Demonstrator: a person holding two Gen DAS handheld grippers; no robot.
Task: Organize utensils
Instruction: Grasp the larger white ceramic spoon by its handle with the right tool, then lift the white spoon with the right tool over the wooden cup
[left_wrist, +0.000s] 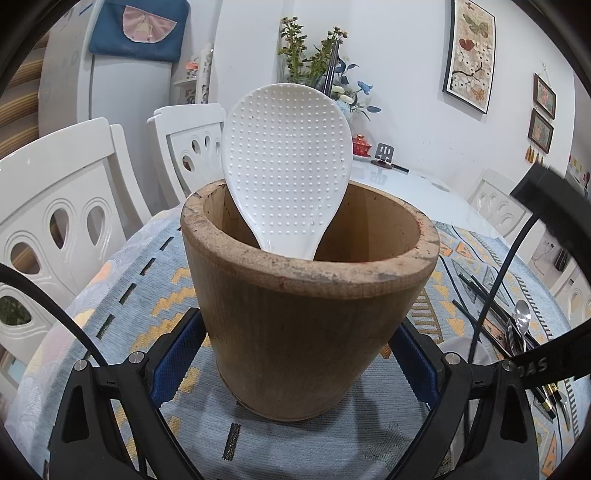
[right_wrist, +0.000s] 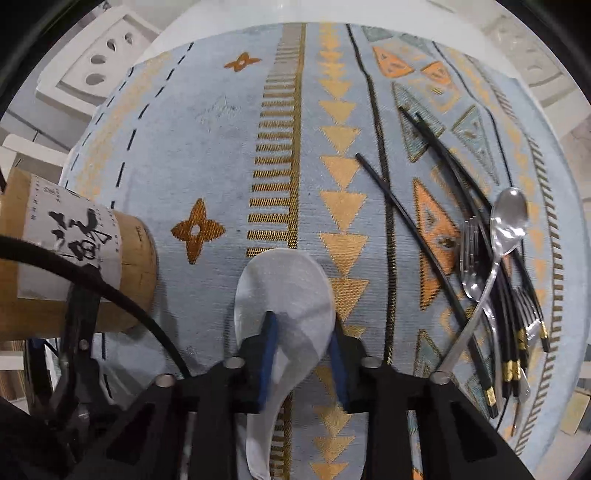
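A brown wooden utensil holder (left_wrist: 306, 325) stands on the patterned cloth, with my left gripper (left_wrist: 297, 336) shut on its lower sides, blue pads against both walls. A white dimpled rice paddle (left_wrist: 284, 166) stands upright inside it. In the right wrist view the same holder (right_wrist: 74, 258) shows at the left with a paper label. My right gripper (right_wrist: 303, 354) points down at the cloth and is shut on a translucent white spoon (right_wrist: 284, 280), its bowl ahead of the pads and its handle running back under the gripper.
At the right lie a metal spoon (right_wrist: 509, 218), forks (right_wrist: 471, 251) and several black chopsticks (right_wrist: 443, 166) in a loose pile on the blue and orange cloth (right_wrist: 207, 147). White chairs (left_wrist: 74, 206) ring the table. A flower vase (left_wrist: 314, 62) stands behind.
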